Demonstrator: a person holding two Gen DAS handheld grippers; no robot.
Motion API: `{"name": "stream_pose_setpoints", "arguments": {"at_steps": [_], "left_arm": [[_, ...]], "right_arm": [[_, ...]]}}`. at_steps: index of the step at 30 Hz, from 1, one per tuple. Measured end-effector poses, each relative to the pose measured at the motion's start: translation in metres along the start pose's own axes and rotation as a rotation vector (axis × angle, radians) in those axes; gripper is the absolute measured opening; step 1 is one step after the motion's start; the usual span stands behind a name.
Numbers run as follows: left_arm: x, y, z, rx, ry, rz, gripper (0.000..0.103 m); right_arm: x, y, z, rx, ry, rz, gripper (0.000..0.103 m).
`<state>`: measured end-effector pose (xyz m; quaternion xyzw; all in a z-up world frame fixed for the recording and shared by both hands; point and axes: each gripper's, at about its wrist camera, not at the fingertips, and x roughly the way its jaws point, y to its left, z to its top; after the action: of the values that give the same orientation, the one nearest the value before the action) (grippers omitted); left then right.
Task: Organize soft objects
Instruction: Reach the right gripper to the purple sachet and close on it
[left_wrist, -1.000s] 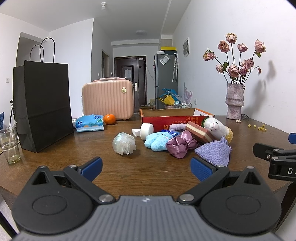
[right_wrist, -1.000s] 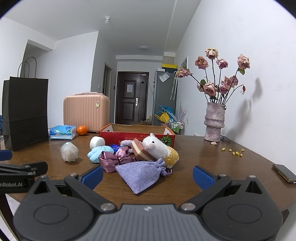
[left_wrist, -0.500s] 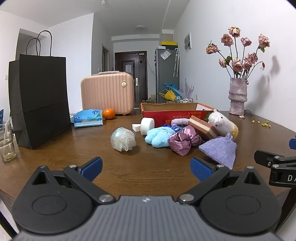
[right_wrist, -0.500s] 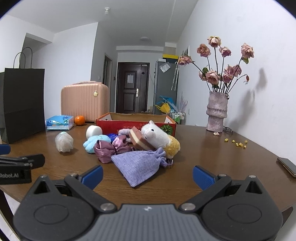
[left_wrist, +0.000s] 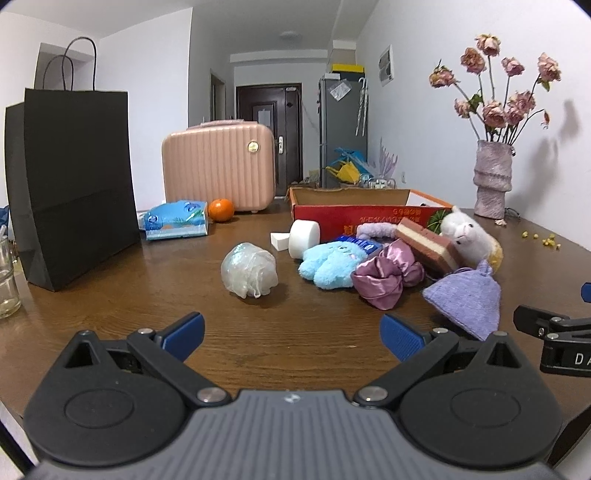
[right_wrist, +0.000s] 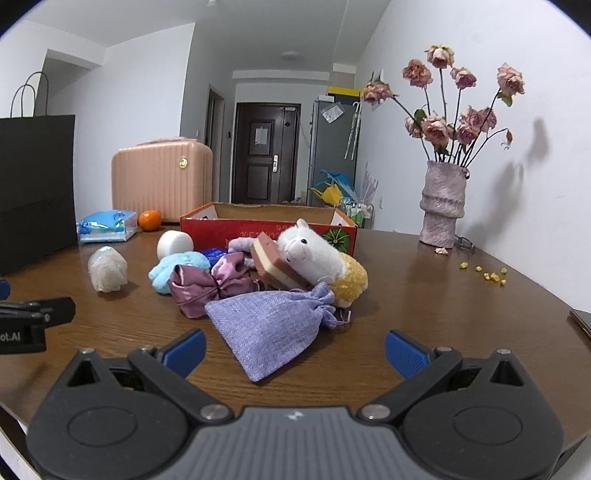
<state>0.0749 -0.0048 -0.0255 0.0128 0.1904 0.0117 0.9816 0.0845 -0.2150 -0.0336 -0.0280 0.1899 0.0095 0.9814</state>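
Both claws hang over the near edge of the table (right_wrist: 424, 295), each released, jaws spread wide and nothing between them.

The soft things lie in a loose heap on the table in front of the red cardboard box (right_wrist: 266, 223), which stands open-topped behind them.

Right claw (right_wrist: 293, 349): the lilac drawstring pouch (right_wrist: 269, 326) lies directly ahead of it and is the nearest item, its lower corner reaching down almost between the blue pads. Its long axis runs slantwise, from that near corner up and right to the gathered neck beside the white alpaca plush (right_wrist: 314, 258). The pouch lies flat, so its thickness cannot be judged.

Left claw (left_wrist: 291, 334): the same pouch (left_wrist: 467, 299) sits off to its right, outside the line of its fingers. What lies more nearly ahead of it is the pale mesh sponge (left_wrist: 249, 271), standing alone and apart from the heap, with the blue plush (left_wrist: 332, 264) and mauve satin scrunchie (left_wrist: 384, 277) further right.

Judgement: the right claw is the nearer to the pouch and better aligned; a short forward reach should meet it, though closing across the slanted axis may call for some wrist turn. The sponge suits the left. The box is the probable destination, beyond the heap.
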Motion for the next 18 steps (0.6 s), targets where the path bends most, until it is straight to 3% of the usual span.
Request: {"name": "stream_pose_setpoints", "arguments": {"at_steps": [18], "left_arm": [[0.061,0.013,0.016,-0.039,0.072,0.014,0.103]], "right_arm": [[0.091,0.006,0.022,-0.013,0.154,0.041,0.103]]}}
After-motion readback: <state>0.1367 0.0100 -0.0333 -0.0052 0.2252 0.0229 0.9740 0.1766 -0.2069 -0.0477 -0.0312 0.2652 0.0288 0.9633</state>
